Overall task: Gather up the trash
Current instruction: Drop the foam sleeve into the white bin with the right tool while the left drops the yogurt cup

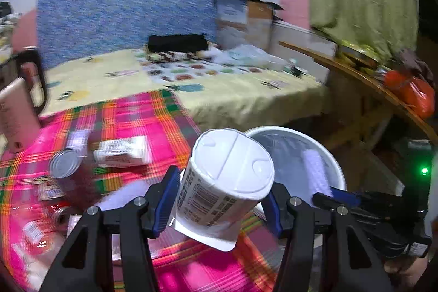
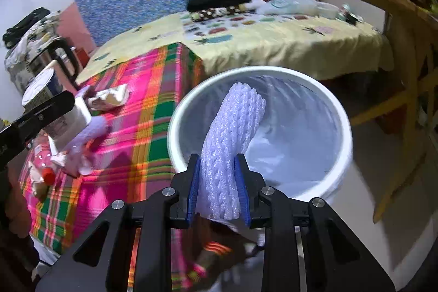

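My left gripper (image 1: pixel 219 199) is shut on a white paper cup (image 1: pixel 224 182) with a barcode, held bottom-forward above the plaid cloth, just left of the white bin (image 1: pixel 336 168). My right gripper (image 2: pixel 217 190) is shut on a white foam net sleeve (image 2: pixel 232 138) and holds it over the near rim of the white bin (image 2: pixel 345 127). The right gripper and sleeve also show in the left wrist view (image 1: pixel 314 171), over the bin. The left gripper with its cup shows in the right wrist view (image 2: pixel 41 111), at the left.
More trash lies on the pink plaid cloth (image 1: pixel 153 116): a tin can (image 1: pixel 64 163), a crumpled wrapper (image 1: pixel 123 152), small bottles (image 1: pixel 46 190). A bottle with a red cap (image 2: pixel 48 177) lies at the left. A wooden table (image 1: pixel 364 78) stands right of the bin.
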Tool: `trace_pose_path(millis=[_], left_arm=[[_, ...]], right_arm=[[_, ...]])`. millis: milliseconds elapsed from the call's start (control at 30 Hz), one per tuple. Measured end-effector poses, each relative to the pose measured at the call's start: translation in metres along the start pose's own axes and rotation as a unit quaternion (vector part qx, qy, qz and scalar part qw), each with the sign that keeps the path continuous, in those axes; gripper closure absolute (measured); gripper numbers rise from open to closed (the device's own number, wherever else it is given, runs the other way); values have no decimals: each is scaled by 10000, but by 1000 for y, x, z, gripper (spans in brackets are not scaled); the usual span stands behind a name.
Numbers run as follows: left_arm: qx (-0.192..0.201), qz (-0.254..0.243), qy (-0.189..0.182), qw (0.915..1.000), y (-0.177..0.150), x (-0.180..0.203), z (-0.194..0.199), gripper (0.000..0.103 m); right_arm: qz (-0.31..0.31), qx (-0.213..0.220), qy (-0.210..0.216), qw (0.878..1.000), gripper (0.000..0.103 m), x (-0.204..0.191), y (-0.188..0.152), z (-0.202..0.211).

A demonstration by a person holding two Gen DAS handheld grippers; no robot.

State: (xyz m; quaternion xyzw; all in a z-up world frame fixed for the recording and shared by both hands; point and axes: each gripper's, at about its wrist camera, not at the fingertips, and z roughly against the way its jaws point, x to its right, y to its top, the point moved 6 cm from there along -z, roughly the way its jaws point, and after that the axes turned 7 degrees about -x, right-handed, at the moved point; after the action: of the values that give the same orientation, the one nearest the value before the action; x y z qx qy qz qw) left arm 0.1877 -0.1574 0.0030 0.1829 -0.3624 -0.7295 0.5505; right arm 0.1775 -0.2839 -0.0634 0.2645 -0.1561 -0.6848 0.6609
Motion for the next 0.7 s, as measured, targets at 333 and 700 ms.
trace_pose_path(millis=[333, 700], left_arm=[[-444, -342, -736, 9957, 1, 51, -52, 44], [-730, -351, -1013, 9916, -7, 58, -75, 42]], right_arm=[[-80, -162, -158, 9997, 76, 29, -1, -7], [-82, -273, -89, 9996, 46, 41, -3, -9]])
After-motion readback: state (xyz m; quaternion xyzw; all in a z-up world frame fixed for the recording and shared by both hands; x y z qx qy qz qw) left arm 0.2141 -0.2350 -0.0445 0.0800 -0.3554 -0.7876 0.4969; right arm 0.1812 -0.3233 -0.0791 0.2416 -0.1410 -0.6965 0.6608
